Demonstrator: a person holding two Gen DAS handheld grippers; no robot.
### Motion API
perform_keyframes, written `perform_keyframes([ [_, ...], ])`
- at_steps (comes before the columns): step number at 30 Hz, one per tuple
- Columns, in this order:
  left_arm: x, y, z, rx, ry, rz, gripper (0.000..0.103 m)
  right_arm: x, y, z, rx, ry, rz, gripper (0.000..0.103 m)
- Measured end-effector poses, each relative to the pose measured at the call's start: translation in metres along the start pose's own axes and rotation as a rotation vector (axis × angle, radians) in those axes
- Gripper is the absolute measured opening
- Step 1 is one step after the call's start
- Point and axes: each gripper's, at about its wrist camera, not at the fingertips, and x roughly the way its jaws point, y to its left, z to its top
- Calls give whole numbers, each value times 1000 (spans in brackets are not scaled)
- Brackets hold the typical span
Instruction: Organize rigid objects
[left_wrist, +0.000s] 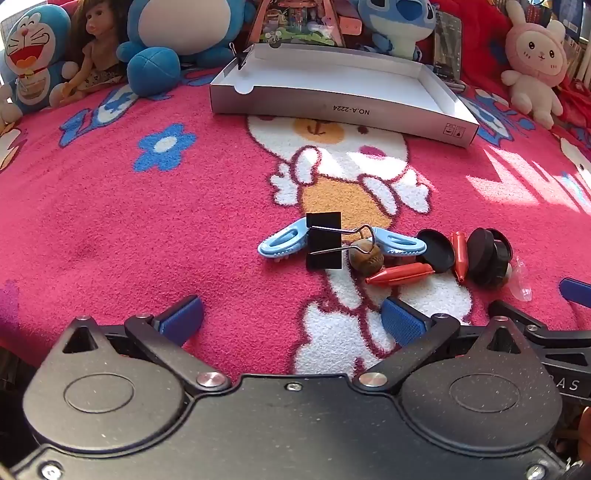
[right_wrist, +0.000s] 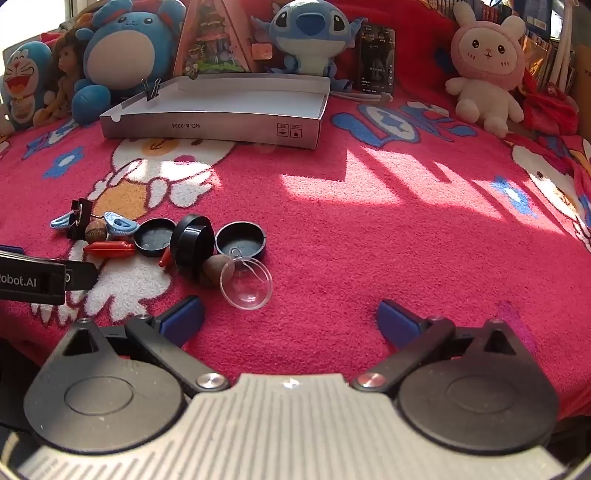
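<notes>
A pink cartoon-print blanket (left_wrist: 147, 229) covers the surface, with plush toys (right_wrist: 484, 70) lined along the back. Before them sits a shallow white box (left_wrist: 332, 107), its near wall printed "NO.A-2224", a small binder clip (right_wrist: 151, 88) on its rim. Near the grippers lies a loose cluster: a black binder clip (left_wrist: 324, 240), 2 light-blue clips (left_wrist: 280, 243), a brown nut (left_wrist: 366, 258), red pointed pieces (left_wrist: 400, 275), black round lids (right_wrist: 240, 240) and a clear dome (right_wrist: 246, 284). The left gripper (left_wrist: 291, 315) and right gripper (right_wrist: 290, 317) both stand spread wide, holding nothing. The left gripper's body reads "obot.AI" in the right wrist view.
</notes>
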Motion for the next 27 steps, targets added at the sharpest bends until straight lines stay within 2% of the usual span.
perform_keyframes([
  [27, -1, -1, -1, 6, -20, 8, 103, 0, 0, 0, 0, 1, 3, 103],
])
